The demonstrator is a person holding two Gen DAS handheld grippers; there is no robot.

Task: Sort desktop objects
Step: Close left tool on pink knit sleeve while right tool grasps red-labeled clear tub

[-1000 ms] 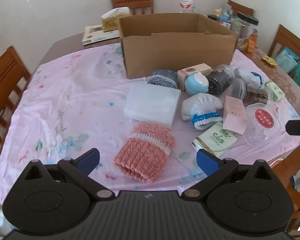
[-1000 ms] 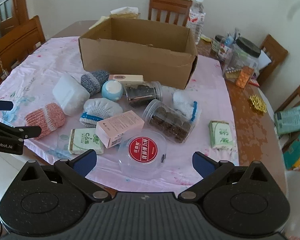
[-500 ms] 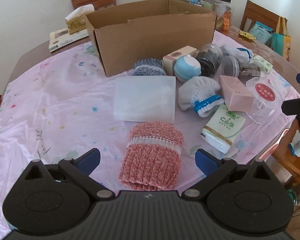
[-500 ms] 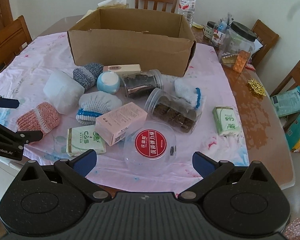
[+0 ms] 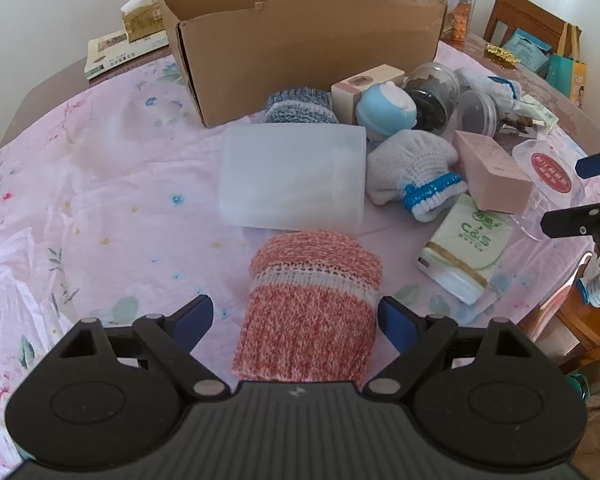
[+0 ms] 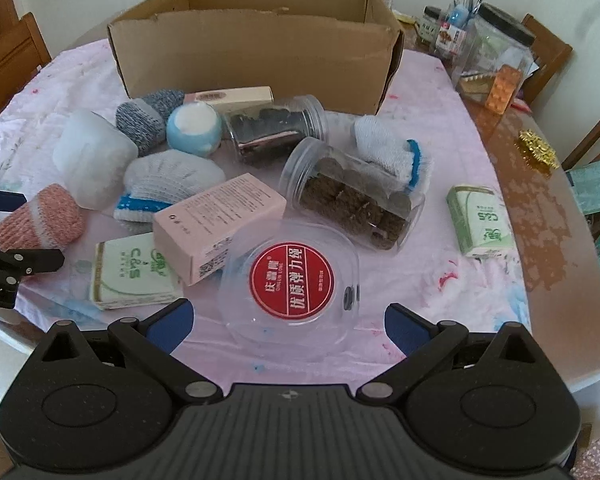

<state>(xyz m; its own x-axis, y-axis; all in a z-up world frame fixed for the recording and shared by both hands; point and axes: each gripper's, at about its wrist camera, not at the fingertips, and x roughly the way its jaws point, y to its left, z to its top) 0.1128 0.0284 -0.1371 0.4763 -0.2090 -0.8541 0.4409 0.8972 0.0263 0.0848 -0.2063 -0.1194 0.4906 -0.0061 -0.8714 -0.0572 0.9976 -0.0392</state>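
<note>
**Left gripper straddles the pink knitted roll; right gripper spread before the clear tub**

Our left gripper (image 5: 296, 320) is spread wide, with the pink-and-white knitted roll (image 5: 310, 304) lying between its blue fingers (image 5: 194, 318); the right-hand pad sits just beside the roll's edge, the left-hand pad stands apart from it, so nothing is clamped. The roll rests on the pink floral tablecloth (image 5: 100, 184), its far end just beside a frosted plastic box (image 5: 294, 178).

Our right gripper (image 6: 288, 322) is also released, its fingers wide on either side of a clear plastic tub with a red round label (image 6: 292, 276), which lies just ahead of them without contact.

Beyond, we see an open cardboard box (image 6: 256, 56) at the far side of the cloth. In front of it lie a blue-grey knitted roll (image 6: 150, 118), a blue-and-white ball-shaped case (image 6: 194, 128), a long pink carton (image 6: 230, 96), two clear jars on their sides (image 6: 352, 196), two white knitted gloves with blue cuffs (image 6: 168, 184), a pink box (image 6: 216, 222), and green tissue packs (image 6: 134, 272), one of them apart at the right (image 6: 480, 220).
</note>
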